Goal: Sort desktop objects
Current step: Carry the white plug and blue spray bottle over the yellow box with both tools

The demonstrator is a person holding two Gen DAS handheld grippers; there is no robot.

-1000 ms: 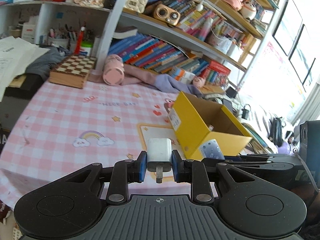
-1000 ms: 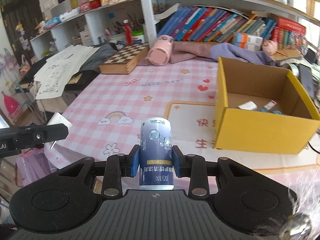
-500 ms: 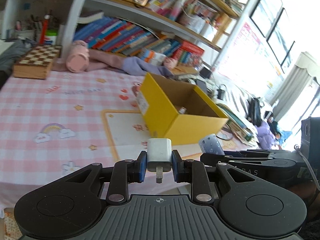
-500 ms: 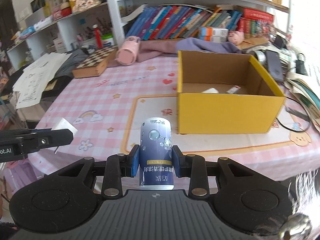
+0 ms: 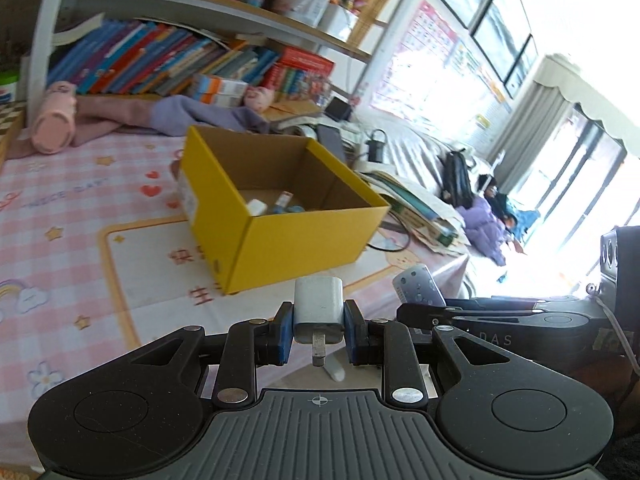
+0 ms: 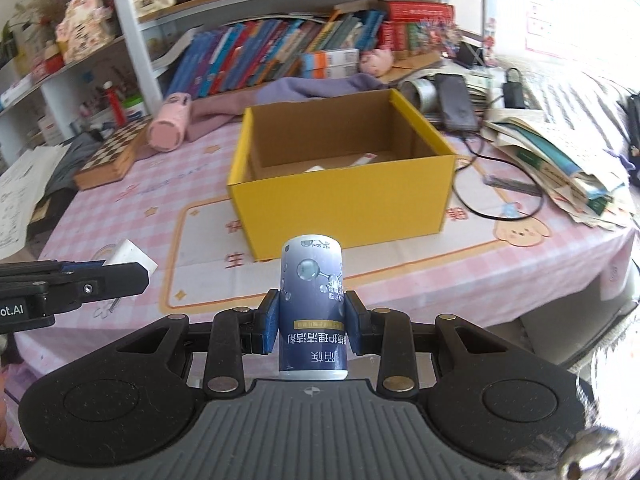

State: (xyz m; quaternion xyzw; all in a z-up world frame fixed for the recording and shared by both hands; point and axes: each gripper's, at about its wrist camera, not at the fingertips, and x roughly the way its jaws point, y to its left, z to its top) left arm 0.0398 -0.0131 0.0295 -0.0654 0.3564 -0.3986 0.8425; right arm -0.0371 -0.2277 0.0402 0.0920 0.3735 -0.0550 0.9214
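Your left gripper point(image 5: 319, 330) is clamped on a white square plastic charger plug point(image 5: 319, 307), prongs pointing back toward you. Your right gripper point(image 6: 312, 326) grips a dark-blue cylindrical printed bottle point(image 6: 312, 308), long axis along the fingers, label inverted. Both are held just short of the open yellow cardboard box point(image 6: 344, 204).

Colour inventory, my bench:
- box point(image 6: 344, 204): yellow outside, brown card inside.
- charger point(image 5: 319, 306) in my left gripper point(image 5: 319, 330): white, blue pads.
- bottle point(image 6: 313, 304) in my right gripper point(image 6: 312, 330): navy w/ pale bubble print (white lettering).
- tablecloth point(image 6: 168, 184): pink-white check, stars, hearts, rainbow.
- chessboard point(image 6: 114, 152): brown-cream squares.
- cup point(image 6: 168, 128): pink.
- cloth point(image 6: 316, 86): lilac.
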